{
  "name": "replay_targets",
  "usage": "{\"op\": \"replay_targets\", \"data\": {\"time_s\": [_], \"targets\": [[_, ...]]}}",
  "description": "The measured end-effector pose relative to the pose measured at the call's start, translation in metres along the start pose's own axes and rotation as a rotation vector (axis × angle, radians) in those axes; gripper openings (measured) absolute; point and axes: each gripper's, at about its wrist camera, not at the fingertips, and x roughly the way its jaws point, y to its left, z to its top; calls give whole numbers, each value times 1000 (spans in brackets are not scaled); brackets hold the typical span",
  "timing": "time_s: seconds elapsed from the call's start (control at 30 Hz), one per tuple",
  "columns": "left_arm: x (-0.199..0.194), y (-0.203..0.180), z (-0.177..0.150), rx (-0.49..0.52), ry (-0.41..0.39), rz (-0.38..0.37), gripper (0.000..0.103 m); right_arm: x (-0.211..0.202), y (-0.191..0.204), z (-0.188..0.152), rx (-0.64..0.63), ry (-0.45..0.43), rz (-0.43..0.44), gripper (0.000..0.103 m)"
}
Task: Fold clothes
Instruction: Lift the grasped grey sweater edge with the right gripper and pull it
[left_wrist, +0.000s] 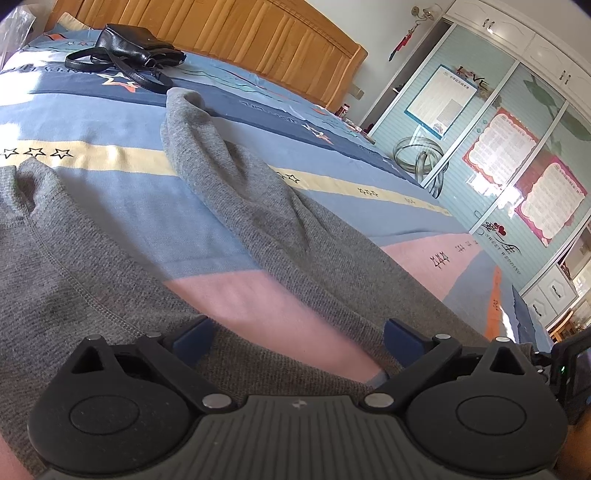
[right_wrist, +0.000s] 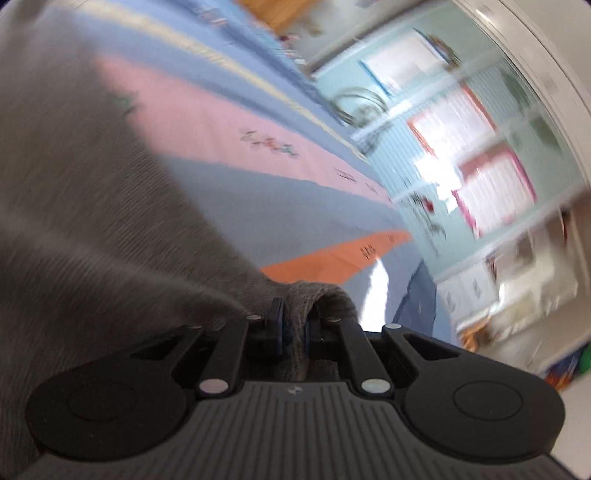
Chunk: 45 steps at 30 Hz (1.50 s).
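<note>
Grey garment spread on the striped bed, one corner pinched.

Your right gripper (right_wrist: 293, 326) clamps a fold of the grey garment (left_wrist: 258, 221) at its near right edge; your left gripper (left_wrist: 299, 338) stands wide apart above the cloth, gripping nothing, on the bedsheet (left_wrist: 122, 206).

A bed (left_wrist: 122, 199) with a striped blue, yellow and pink sheet (left_wrist: 229, 291) fills the near view, a wooden headboard (left_wrist: 236, 33) at its far end. A black handbag (left_wrist: 136, 48) lies near the headboard. On the right stands a pale wardrobe (left_wrist: 498, 155) with posters (left_wrist: 498, 147), sunlit.
</note>
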Motion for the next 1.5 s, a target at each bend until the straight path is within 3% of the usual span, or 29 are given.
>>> {"op": "replay_targets", "data": {"time_s": [0.07, 0.27, 0.5, 0.57, 0.63, 0.67, 0.73, 0.77, 0.83, 0.87, 0.93, 1.03, 1.17, 1.27, 1.37, 1.5], "targets": [[0, -1, 0, 7, 0, 2, 100, 5, -16, 5, 87, -4, -15, 8], [2, -6, -2, 51, 13, 10, 102, 5, -18, 10, -1, -34, -163, 6], [3, -10, -3, 88, 21, 24, 102, 25, -51, 5, 83, 12, -301, 6], [4, -12, -5, 108, 22, 32, 102, 39, -57, 0, 133, 38, -225, 6], [5, -13, -5, 120, 24, 37, 102, 70, -58, -10, 192, 192, -60, 8], [5, -13, -5, 122, 24, 39, 102, 74, -62, -18, 270, 225, -14, 10], [5, -13, -5, 124, 28, 39, 102, 82, -72, -32, 428, 289, 78, 22], [5, -13, -4, 126, 30, 39, 102, 74, -86, -44, 537, 260, 134, 27], [5, -14, -4, 131, 34, 40, 102, 57, -113, -67, 758, 197, 247, 49], [5, -14, -3, 134, 36, 41, 102, 49, -127, -78, 867, 164, 303, 51], [5, -15, -3, 132, 40, 42, 102, 18, -150, -103, 1014, 73, 335, 52], [2, -14, -2, 123, 48, 39, 102, -30, -166, -136, 1112, 15, 289, 52], [-2, -14, -3, 110, 59, 35, 102, -86, -158, -163, 1043, 27, 162, 52], [-7, -16, -5, 104, 67, 31, 102, -109, -149, -193, 1109, 81, 114, 52], [-10, -19, -8, 110, 72, 29, 102, -108, -140, -226, 1265, 117, 141, 52], [-14, -23, -12, 108, 73, 35, 102, -93, -131, -252, 1452, 68, 241, 52]]}}
